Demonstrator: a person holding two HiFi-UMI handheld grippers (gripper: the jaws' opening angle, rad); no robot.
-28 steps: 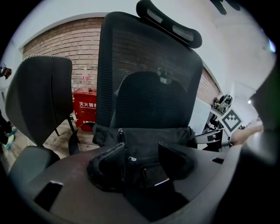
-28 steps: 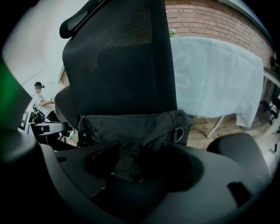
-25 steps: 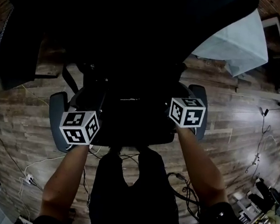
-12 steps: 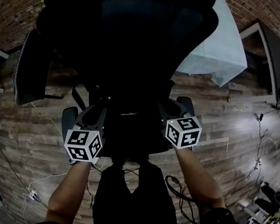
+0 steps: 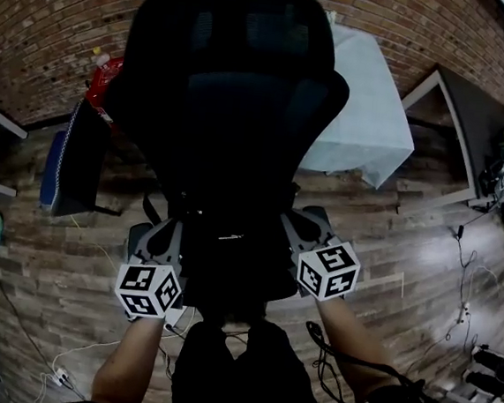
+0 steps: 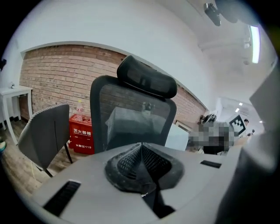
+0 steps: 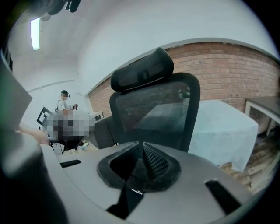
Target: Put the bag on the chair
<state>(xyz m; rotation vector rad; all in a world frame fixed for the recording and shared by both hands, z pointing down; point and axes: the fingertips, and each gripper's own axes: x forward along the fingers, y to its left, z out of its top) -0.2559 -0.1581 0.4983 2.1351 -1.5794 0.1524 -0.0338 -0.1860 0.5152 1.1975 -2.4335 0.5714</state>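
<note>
bag lies dark on the office chair seat, between both tools. left tool pads together; right tool just closing, empty. probably soft, saggy: take its top edge.

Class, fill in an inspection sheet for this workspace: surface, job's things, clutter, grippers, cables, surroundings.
Surface: wooden plank floor.
Job's things: black office chair; a dark bag seems to lie on its seat, hard to make out.
Clutter: grey side chair, red box, cloth-covered table.
Grippers: left gripper and right gripper shut, jaws have just been closing, nothing between them.
Cables: black cable and white cable on the floor.
Surroundings: brick wall.
</note>
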